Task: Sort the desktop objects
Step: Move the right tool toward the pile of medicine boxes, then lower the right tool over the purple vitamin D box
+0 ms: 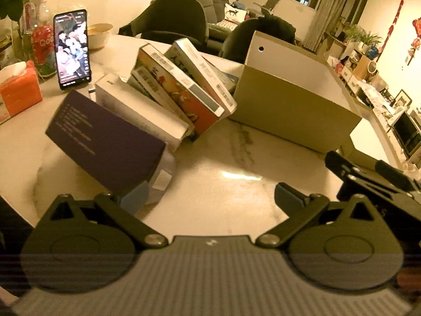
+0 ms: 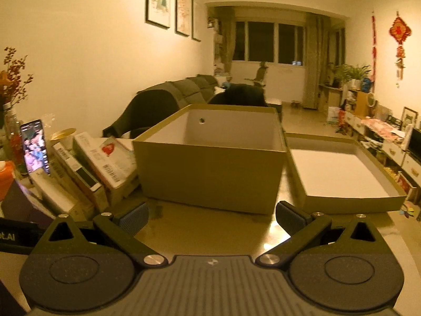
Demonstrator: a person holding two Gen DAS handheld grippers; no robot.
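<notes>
A row of leaning packs lies on the marble table (image 1: pixel 223 163): a purple box (image 1: pixel 105 142), a white box (image 1: pixel 142 113), and colourful printed boxes (image 1: pixel 181 87). They lean toward an open tan cardboard box (image 1: pixel 294 115) with a white inside. My left gripper (image 1: pixel 210 197) is open and empty, its left pad close beside the purple box. In the right wrist view my right gripper (image 2: pixel 211 217) hangs open and empty in front of the cardboard box (image 2: pixel 210 176). The same packs (image 2: pixel 86 173) stand to its left. The box's lid (image 2: pixel 342 173) lies upturned to its right.
A lit phone (image 1: pixel 71 50) stands propped at the back left, beside an orange tissue pack (image 1: pixel 19 89), a bowl (image 1: pixel 100 35) and a vase with flowers (image 1: pixel 15 13). Dark chairs (image 1: pixel 173 18) ring the table's far side. My right gripper's body (image 1: pixel 373 176) shows at the right edge.
</notes>
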